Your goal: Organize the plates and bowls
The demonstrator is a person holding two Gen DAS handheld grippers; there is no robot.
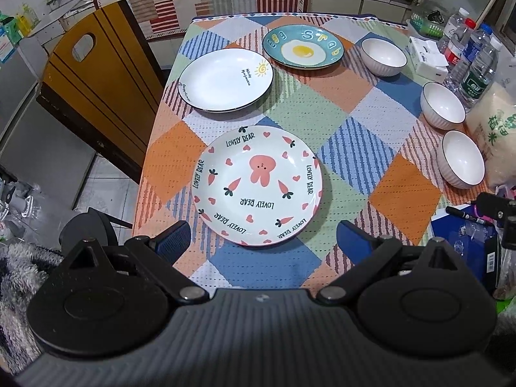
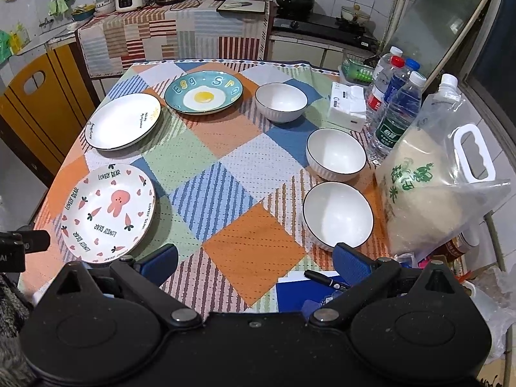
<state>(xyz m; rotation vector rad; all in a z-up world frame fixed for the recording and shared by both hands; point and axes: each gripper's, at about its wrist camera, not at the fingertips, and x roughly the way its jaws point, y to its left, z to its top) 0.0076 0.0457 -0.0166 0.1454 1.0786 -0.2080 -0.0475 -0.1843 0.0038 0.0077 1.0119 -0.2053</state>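
Note:
Three plates lie apart on the patchwork tablecloth: a bear plate (image 1: 258,184) (image 2: 108,212) nearest, a white sun plate (image 1: 225,79) (image 2: 123,121) behind it, a teal egg plate (image 1: 303,46) (image 2: 203,92) at the back. Three white bowls stand along the right side: far (image 1: 383,56) (image 2: 281,102), middle (image 1: 443,105) (image 2: 336,154), near (image 1: 463,158) (image 2: 338,214). My left gripper (image 1: 262,242) hangs open above the near rim of the bear plate, holding nothing. My right gripper (image 2: 256,262) is open and empty over the cloth, its right finger by the near bowl.
Water bottles (image 2: 395,109), a tissue pack (image 2: 348,106) and a big rice bag (image 2: 432,193) crowd the table's right edge. A blue box with a black marker (image 2: 325,281) lies at the near right. A wooden chair (image 1: 96,96) stands left of the table.

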